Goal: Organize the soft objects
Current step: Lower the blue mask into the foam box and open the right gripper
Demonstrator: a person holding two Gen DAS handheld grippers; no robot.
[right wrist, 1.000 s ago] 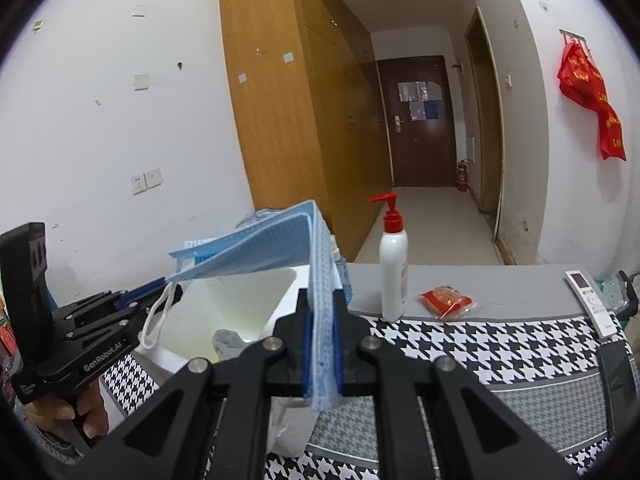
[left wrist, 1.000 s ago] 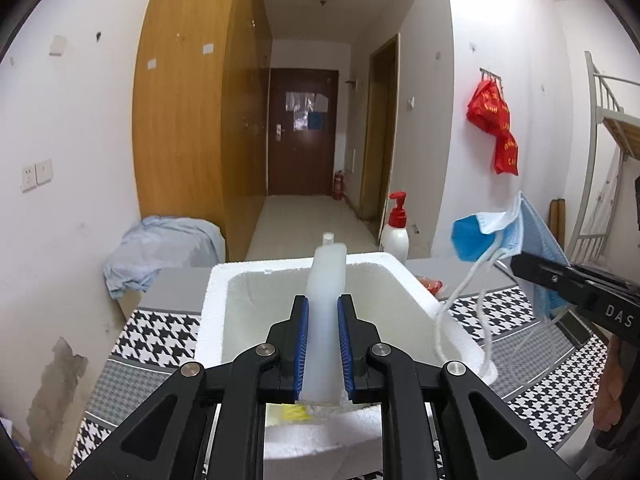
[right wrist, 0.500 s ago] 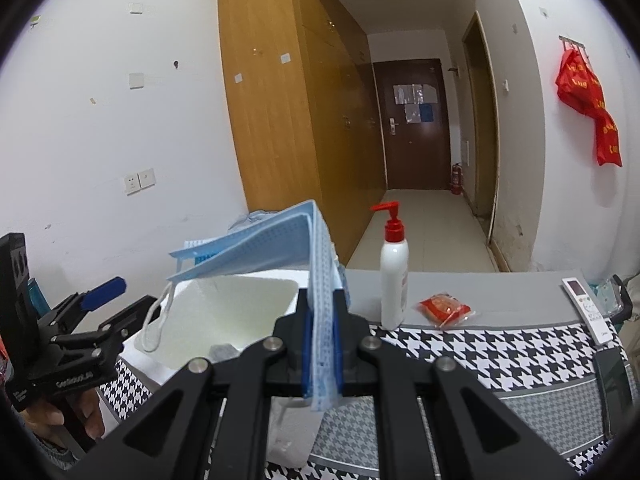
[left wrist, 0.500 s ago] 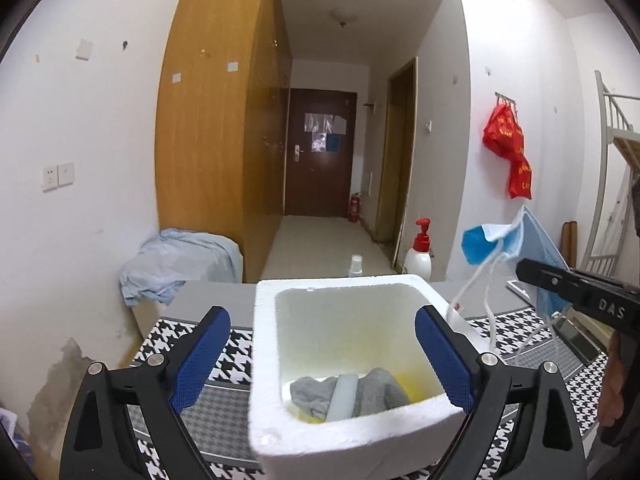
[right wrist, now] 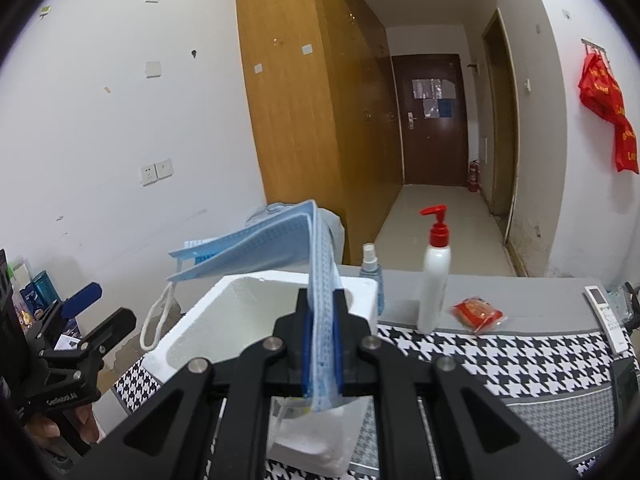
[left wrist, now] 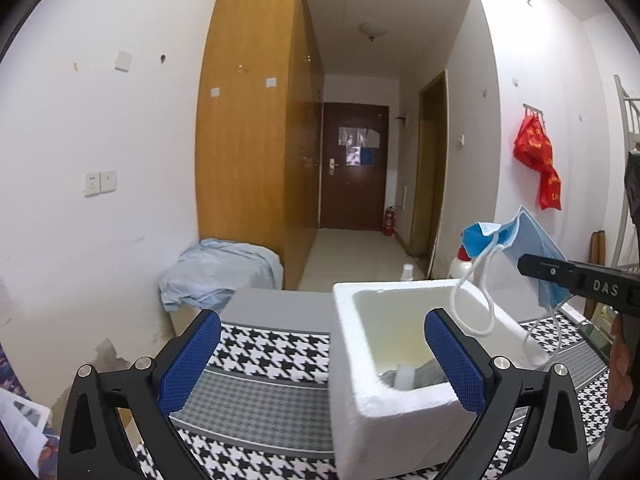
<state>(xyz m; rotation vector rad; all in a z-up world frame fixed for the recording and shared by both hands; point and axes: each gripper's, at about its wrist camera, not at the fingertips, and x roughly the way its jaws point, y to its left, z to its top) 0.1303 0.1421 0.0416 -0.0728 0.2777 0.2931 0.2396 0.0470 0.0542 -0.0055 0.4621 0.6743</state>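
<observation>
- In the foam box (left wrist: 404, 420) on the table (left wrist: 256, 396), a grey cloth (left wrist: 430, 374) and a small bottle (left wrist: 404, 376) are lying.
- The left gripper (left wrist: 322, 356) is opening wide, holding nothing.
- The right gripper (right wrist: 322, 344) is clenching a blue mask (right wrist: 276, 244) above the box.

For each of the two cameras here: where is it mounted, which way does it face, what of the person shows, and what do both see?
Left wrist: on the left claw, jaws opening with nothing between them, facing the foam box; fingers of the other hand at the right edge.
Right wrist: on the right claw, shut on the blue face mask, facing the hallway; a hand lower left.
Shared: box, mask, pump bottle, brown door.
</observation>
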